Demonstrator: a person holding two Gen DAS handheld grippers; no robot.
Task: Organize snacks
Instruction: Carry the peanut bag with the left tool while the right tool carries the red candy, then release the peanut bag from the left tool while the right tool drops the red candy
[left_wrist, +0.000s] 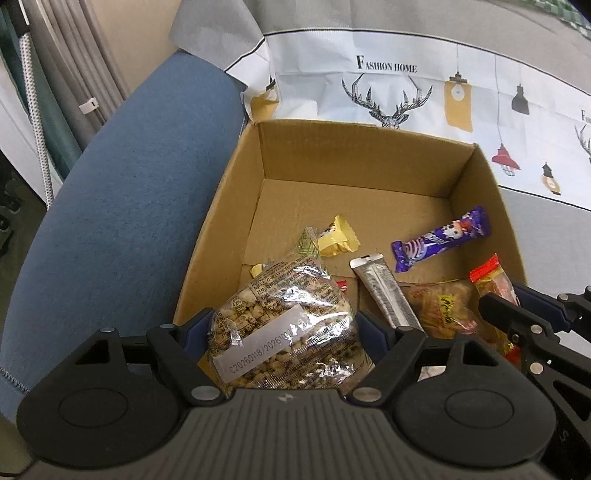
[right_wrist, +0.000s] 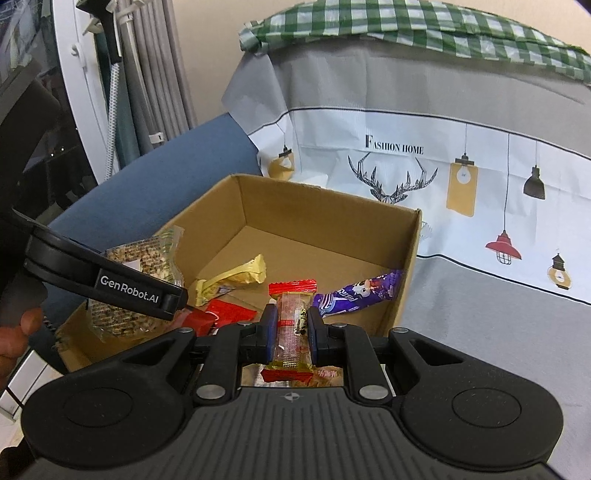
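Ahead of the left hand-held gripper (left_wrist: 284, 328) sits a cardboard box (left_wrist: 369, 155), matt brown paperboard with raw-cut edges. Between its matt blue pads is a clear, crinkled, glossy plastic nut bag (left_wrist: 291, 332) with a matt white paper label. Beyond it lie a shiny yellow foil candy (left_wrist: 338, 238), a glossy purple wrapper bar (left_wrist: 443, 240) and a dull silver foil stick (left_wrist: 386, 291). The right hand-held gripper (right_wrist: 291, 332) is matt black plastic with metal pivot pins; its pads press a glossy clear-and-red plastic-wrapped sweet (right_wrist: 291, 325). Left of the box is rough-woven blue upholstery (left_wrist: 122, 206); behind, a smooth printed cloth (left_wrist: 406, 74), creased.
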